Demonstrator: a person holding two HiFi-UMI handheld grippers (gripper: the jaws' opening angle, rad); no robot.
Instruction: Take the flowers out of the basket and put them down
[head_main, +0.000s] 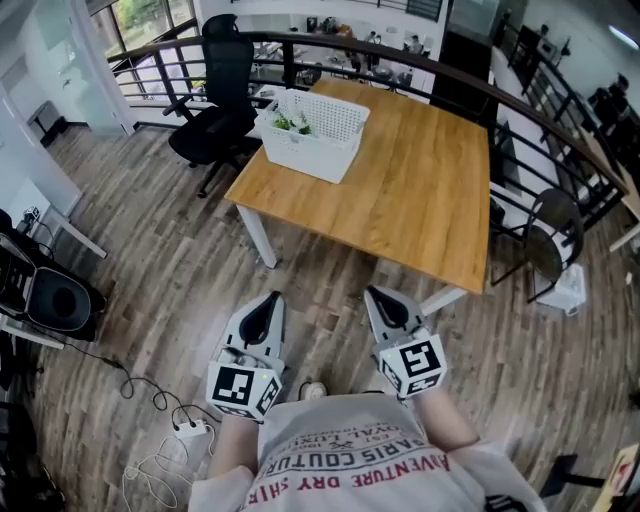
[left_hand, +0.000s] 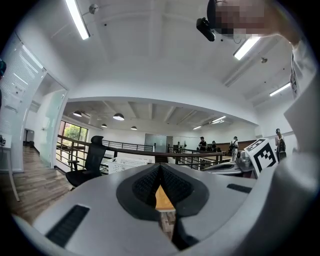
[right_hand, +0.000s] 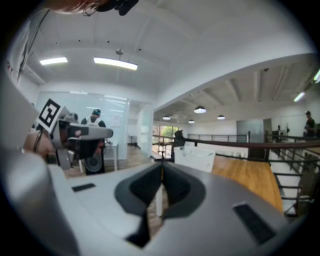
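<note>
A white slatted basket (head_main: 312, 131) stands at the far left end of the wooden table (head_main: 420, 190); green flower stems (head_main: 291, 122) show inside it. My left gripper (head_main: 271, 298) and right gripper (head_main: 377, 294) are held side by side over the plank floor, short of the table's near edge and well apart from the basket. Both point toward the table, shut, with nothing between the fingers. In the left gripper view the basket (left_hand: 127, 163) lies ahead beyond the left gripper (left_hand: 160, 167). From the right gripper (right_hand: 161, 169) the basket (right_hand: 195, 156) shows ahead, slightly right.
A black office chair (head_main: 222, 100) stands left of the table by the basket. A dark curved railing (head_main: 440, 72) runs behind the table. Another chair (head_main: 547, 246) stands at the right. A power strip with cables (head_main: 190, 432) lies on the floor near my left foot.
</note>
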